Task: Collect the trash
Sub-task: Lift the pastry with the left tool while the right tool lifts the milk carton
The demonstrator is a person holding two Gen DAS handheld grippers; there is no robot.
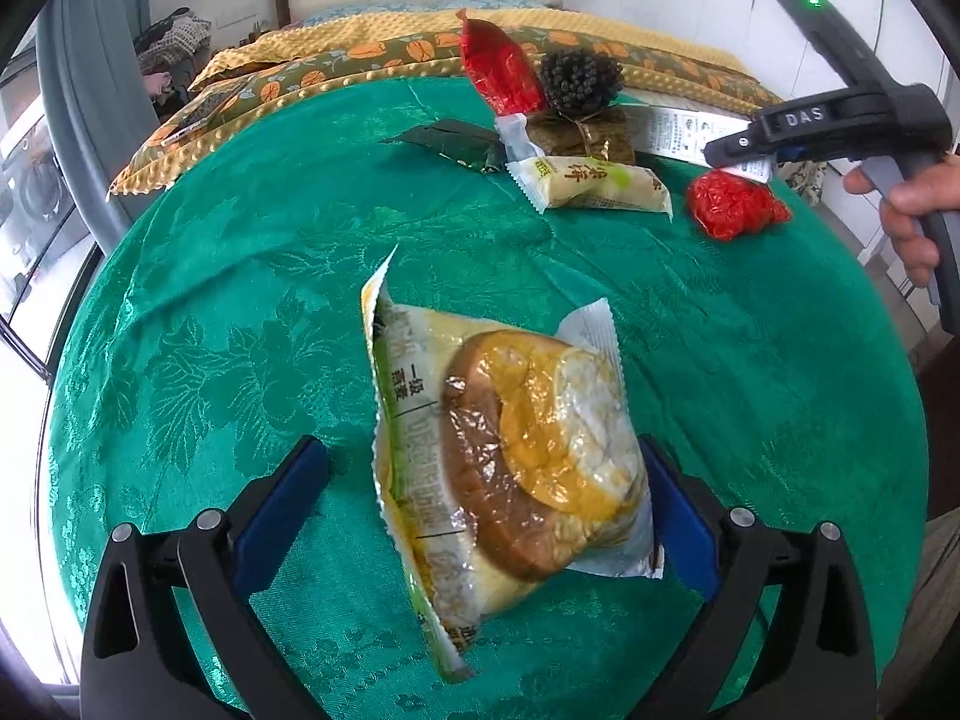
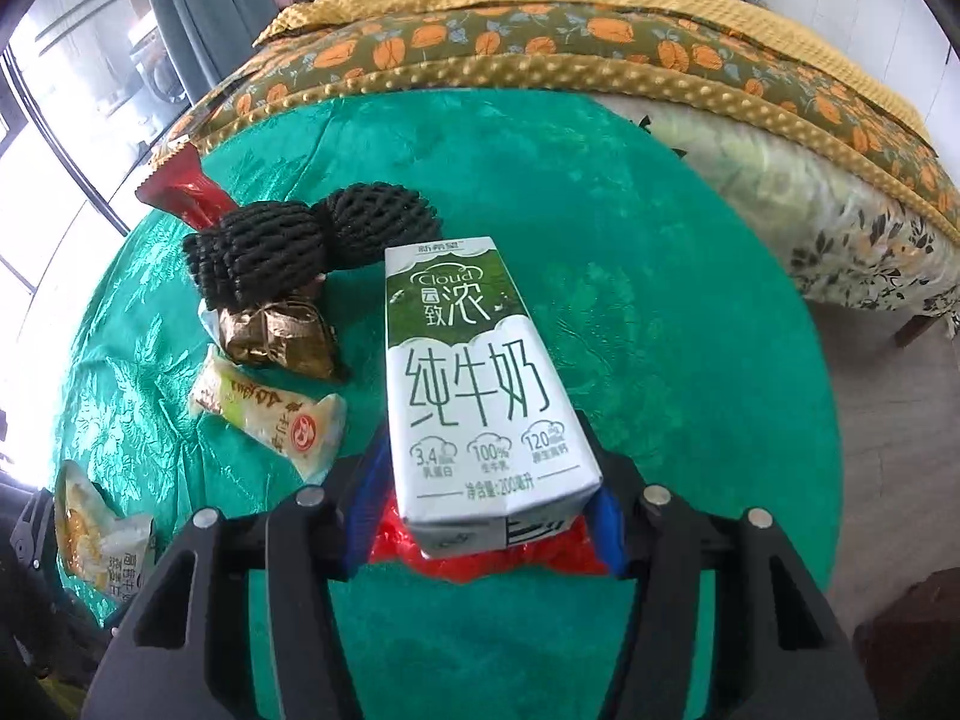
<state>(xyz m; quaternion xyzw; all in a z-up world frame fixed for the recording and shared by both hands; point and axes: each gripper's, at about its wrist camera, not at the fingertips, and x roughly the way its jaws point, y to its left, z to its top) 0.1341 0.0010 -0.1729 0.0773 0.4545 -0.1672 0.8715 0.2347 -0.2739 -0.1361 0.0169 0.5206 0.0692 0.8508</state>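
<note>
My left gripper is open around a crinkled snack wrapper with a pastry picture on the green tablecloth; the right finger touches it, the left finger stands apart. My right gripper is shut on a white and green milk carton, held above a crumpled red wrapper. In the left wrist view the right gripper grips the carton above that red wrapper. The snack wrapper also shows in the right wrist view.
More trash lies at the table's far side: a yellow-white snack packet, a dark green wrapper, a brown-gold wrapper, black foam netting and a red bag. A bed with an orange-patterned quilt stands behind.
</note>
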